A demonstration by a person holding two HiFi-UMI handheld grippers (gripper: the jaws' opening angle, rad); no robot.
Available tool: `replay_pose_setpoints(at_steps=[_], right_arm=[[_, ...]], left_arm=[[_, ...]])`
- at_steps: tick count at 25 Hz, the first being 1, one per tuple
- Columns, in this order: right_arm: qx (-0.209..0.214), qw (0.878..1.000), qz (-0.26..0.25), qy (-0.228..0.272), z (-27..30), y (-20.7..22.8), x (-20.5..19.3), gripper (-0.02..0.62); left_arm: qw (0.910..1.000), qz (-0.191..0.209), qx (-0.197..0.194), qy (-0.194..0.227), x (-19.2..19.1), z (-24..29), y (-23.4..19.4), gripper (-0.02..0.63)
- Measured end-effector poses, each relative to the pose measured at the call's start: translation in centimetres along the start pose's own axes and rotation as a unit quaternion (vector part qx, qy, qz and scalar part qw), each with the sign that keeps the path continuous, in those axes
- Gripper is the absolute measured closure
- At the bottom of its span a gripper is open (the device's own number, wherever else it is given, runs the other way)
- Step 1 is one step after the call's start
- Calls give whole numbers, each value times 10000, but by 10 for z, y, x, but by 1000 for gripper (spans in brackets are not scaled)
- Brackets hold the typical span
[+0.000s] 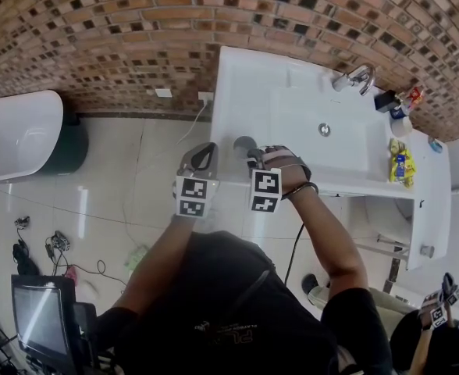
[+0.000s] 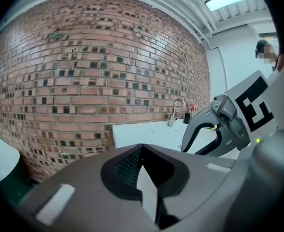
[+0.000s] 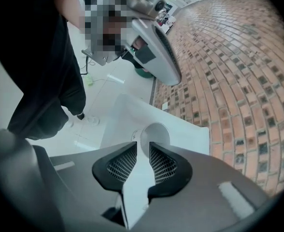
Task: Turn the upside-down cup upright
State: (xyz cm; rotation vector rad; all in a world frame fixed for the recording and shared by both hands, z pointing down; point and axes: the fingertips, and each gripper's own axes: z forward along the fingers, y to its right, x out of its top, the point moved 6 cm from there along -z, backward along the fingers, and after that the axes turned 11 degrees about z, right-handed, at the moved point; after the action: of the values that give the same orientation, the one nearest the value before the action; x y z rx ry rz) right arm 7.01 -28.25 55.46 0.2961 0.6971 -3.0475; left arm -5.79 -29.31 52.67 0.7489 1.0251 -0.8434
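Cup [image 1: 245,143], grey and round, sits on the white sink counter [image 1: 292,92] close to its left edge, at about eleven o'clock from the right gripper [image 3: 143,151]. In the right gripper view, that gripper's jaws stand a narrow gap apart with nothing pressed between the pads. The cup lies just past their tips at twelve o'clock. Whether its mouth faces up or down cannot be told. The left gripper [image 2: 142,149] hovers at the right one's nine o'clock, just beside the counter's left edge, with its jaws closed together on nothing. A faucet [image 1: 360,76] stands at two o'clock in the head view, against the brick wall [image 1: 136,30]. A white bathtub [image 1: 19,135] lies at nine o'clock on the tiled floor [image 1: 112,186].
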Motion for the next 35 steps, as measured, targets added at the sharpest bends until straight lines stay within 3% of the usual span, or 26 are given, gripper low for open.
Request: replay_pose_setpoints(at_steps=[5,9,13,18,23,26,30,35], right_arm=[[-318,9936,914,576,-23,0,-7,538],[-680,9694,1995,1256,-41,0,-14,580],[-1044,9258,3078,1928,-60,1,-15,581],[-1530,8670,3987,2567,-86,-7,-21,581],[-1690,7865,5078,3084,-108,-32,-41,581],[-1713,7481,5543,3222,-118,-52,-55,581],[-1759,7203,5868,3253,-131,-79,-75,581],[-1961,7108,5893,3302,-151,-114,-90,581]], left_arm=[[10000,33,-11,36,5,-5,6,611],[9999,58,-76,66,6,-11,16,611],[9999,22,-68,102,10,-21,27,611],[9998,36,2,187,14,-37,41,611],[9995,33,109,287,18,-62,58,611],[9994,-13,120,315,16,-76,73,611],[9994,1,126,318,13,-98,97,611],[9994,113,140,297,12,-132,128,611]])
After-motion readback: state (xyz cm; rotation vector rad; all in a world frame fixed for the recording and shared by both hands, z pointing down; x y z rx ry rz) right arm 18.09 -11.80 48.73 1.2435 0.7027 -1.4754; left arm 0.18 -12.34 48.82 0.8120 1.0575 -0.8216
